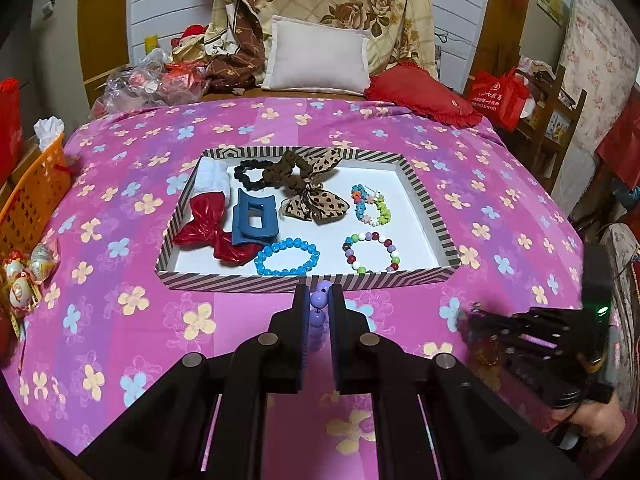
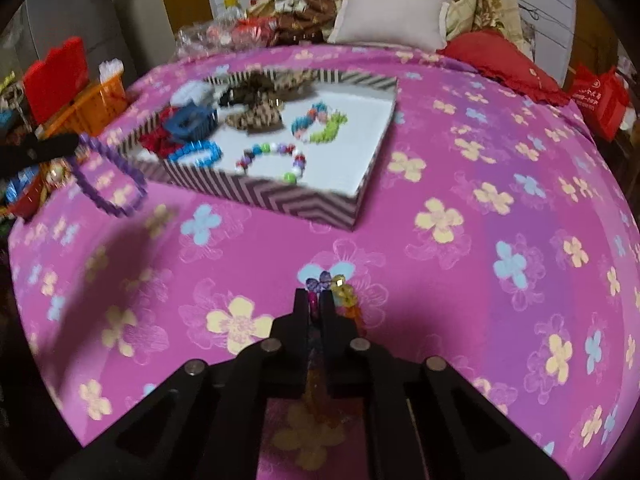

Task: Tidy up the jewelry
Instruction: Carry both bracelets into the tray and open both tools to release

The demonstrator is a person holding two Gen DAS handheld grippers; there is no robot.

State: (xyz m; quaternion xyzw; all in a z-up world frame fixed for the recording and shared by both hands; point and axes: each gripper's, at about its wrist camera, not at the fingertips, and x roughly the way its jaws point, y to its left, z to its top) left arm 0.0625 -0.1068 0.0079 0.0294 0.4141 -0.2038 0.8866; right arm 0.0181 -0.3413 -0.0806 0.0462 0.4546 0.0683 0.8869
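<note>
A striped tray (image 1: 304,282) on the pink bed holds hair ties, bows, a blue claw clip (image 1: 254,216) and several bead bracelets. My left gripper (image 1: 319,304) is shut on a purple bead bracelet (image 1: 319,302), held just in front of the tray's near wall. The bracelet hangs from it in the right wrist view (image 2: 108,184). My right gripper (image 2: 318,300) is shut on a multicoloured crystal bracelet (image 2: 342,290), held over the bedspread in front of the tray (image 2: 260,196). It shows at the right in the left wrist view (image 1: 470,318).
An orange basket (image 1: 28,196) and small trinkets (image 1: 22,280) stand at the bed's left edge. A white pillow (image 1: 318,58) and a red cushion (image 1: 424,92) lie at the back. A red bag (image 1: 502,98) and a wooden chair stand to the right.
</note>
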